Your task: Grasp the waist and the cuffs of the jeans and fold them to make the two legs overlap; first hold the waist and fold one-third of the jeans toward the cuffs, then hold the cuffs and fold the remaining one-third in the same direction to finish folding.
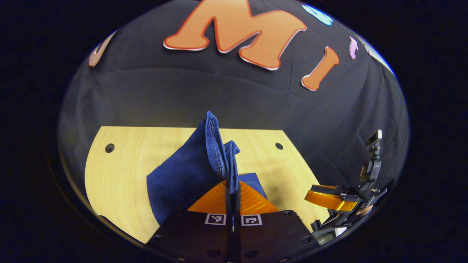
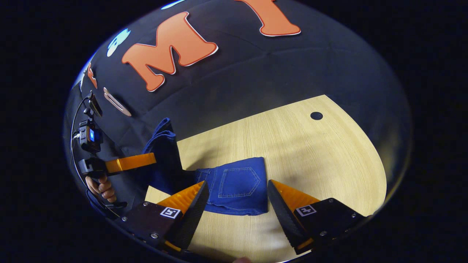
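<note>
In the left gripper view, the left hand-held gripper at bottom centre is clamped on a fold of the jeans, which rises to a peak at mid-frame above the wooden counter. The right hand-held gripper appears at lower right.

In the right gripper view, the right hand-held gripper hangs with fingers spread wide above the jeans' pocket end, lying flat on the counter at lower centre. At left, a hand holds the left hand-held gripper, lifting denim.
</note>
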Demonstrator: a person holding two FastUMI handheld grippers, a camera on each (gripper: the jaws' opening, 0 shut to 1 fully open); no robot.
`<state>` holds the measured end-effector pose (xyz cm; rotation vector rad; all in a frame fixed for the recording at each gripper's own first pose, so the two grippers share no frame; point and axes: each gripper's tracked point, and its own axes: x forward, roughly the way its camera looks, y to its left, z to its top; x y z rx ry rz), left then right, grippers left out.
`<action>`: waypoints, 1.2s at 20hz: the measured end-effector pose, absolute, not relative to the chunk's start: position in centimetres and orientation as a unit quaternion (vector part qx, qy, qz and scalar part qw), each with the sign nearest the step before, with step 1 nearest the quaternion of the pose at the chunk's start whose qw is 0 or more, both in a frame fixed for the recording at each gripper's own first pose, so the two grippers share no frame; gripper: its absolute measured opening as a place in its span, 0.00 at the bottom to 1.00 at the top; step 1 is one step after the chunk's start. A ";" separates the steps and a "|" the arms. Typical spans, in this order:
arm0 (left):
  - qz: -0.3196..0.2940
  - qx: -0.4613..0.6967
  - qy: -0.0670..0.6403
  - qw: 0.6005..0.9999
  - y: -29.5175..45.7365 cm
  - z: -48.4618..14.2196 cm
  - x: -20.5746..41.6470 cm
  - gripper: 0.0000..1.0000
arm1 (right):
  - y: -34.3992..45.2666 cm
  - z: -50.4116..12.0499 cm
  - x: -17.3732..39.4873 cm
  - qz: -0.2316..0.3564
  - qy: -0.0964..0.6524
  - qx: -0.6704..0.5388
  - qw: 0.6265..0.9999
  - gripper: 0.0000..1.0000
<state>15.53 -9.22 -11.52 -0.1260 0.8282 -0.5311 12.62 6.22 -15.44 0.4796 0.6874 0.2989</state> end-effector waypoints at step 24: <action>-0.184 -0.004 0.165 0.969 -6.7 -2.2 9.8 0.87 | 5.3 -5.6 8.3 0.110 0.100 0.110 0.983 0.97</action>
